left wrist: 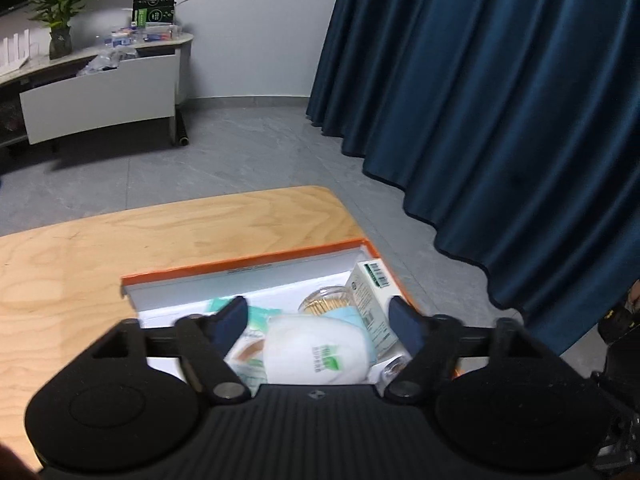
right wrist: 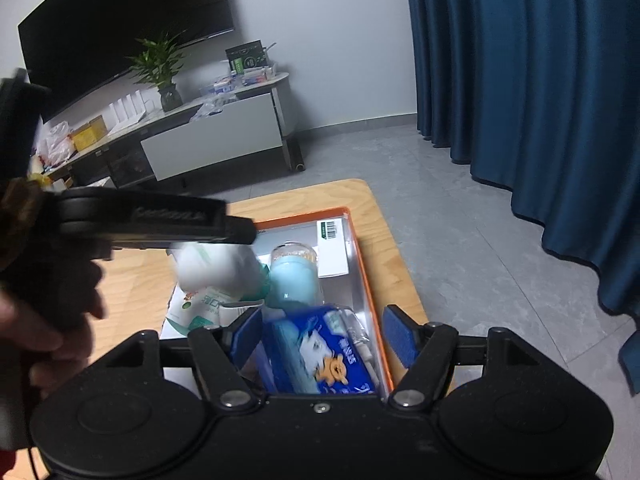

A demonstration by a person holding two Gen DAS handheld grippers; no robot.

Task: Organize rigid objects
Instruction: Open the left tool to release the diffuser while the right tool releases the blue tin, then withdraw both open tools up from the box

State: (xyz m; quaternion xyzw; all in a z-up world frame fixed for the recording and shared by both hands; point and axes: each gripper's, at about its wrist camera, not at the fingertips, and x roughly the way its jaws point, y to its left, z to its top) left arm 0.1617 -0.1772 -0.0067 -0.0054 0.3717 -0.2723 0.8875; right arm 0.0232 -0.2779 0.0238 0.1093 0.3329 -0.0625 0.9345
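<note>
Left gripper (left wrist: 320, 320) over the box (left wrist: 248, 264), fingers apart above a white mask (left wrist: 316, 352). Right gripper (right wrist: 320, 334) fingers apart, straddling a blue pack (right wrist: 320, 356) without clamping.

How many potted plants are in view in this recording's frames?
1. The potted plant stands on the low white cabinet against the far wall, below the dark screen; the left wrist view shows the same plant. Others may be out of frame.

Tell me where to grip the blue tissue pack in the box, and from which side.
Grip the tissue pack across its short width, from above. It lies flat along the box wall with its long sides exposed, and the right tool already straddles it with jaws open.
</note>
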